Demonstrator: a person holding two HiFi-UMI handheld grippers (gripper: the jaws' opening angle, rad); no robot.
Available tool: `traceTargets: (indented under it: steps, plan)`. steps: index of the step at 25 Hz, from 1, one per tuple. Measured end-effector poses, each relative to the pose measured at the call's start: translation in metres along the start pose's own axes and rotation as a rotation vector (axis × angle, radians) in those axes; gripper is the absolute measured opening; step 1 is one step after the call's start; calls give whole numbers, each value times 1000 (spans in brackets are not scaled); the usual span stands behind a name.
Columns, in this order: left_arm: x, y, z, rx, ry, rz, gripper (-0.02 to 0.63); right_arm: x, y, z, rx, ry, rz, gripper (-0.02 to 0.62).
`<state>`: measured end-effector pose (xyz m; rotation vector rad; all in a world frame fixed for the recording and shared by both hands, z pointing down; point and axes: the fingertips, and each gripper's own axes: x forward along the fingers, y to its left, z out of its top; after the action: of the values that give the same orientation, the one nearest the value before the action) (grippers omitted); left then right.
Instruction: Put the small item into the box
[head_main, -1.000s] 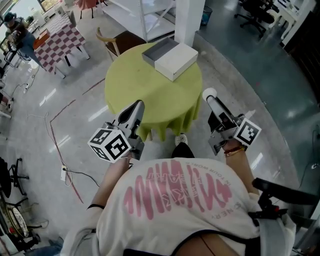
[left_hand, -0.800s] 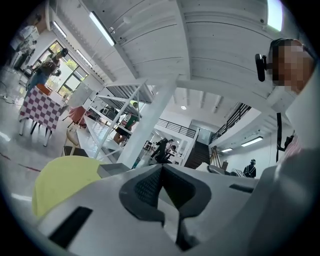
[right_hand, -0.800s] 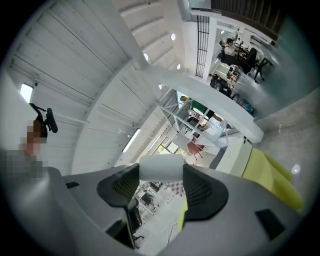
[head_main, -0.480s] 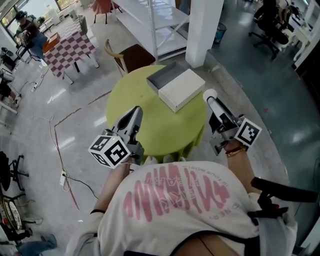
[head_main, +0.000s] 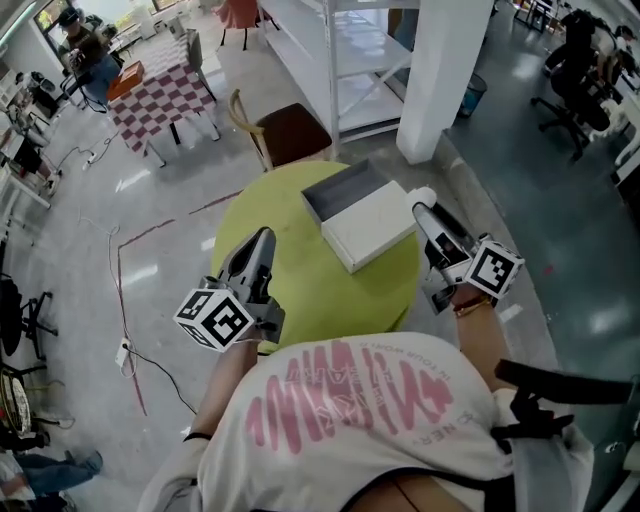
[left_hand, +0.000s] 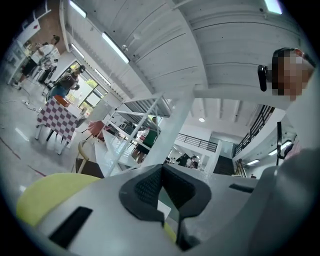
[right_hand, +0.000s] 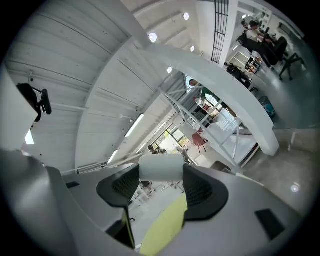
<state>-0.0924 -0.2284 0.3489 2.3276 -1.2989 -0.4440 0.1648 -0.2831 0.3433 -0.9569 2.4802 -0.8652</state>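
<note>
A round table with a yellow-green cloth (head_main: 300, 290) carries the box: an open grey tray (head_main: 345, 190) with its white lid (head_main: 375, 228) beside it. My right gripper (head_main: 421, 203) hovers at the table's right edge, next to the lid, shut on a small white cylinder (head_main: 421, 193). In the right gripper view the white cylinder (right_hand: 161, 167) sits across between the two black pads (right_hand: 202, 192). My left gripper (head_main: 262, 238) is over the table's near-left part, and in the left gripper view its pads (left_hand: 145, 187) meet with nothing between them.
A wooden chair (head_main: 285, 130) stands just beyond the table. A white pillar (head_main: 440, 70) and white shelving (head_main: 330, 50) rise behind it. A checkered table (head_main: 155, 95) with people is at far left. A cable (head_main: 125, 330) lies on the floor at left.
The table and box have come nearer and lower in the head view. Both grippers now reach over the table's edge, the right one beside the white lid, still gripping the cylinder.
</note>
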Motion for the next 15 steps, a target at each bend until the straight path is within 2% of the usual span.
traceTargets:
  steps: [6, 10, 15]
  plan:
    - [15, 27, -5, 11, 12, 96, 8, 51, -46, 3, -87, 126, -20, 267]
    - [3, 43, -16, 3, 13, 192, 8, 81, -71, -9, -140, 239, -18, 267]
    - [-19, 63, -12, -7, 2, 294, 8, 120, -87, -22, -170, 320, 6, 267]
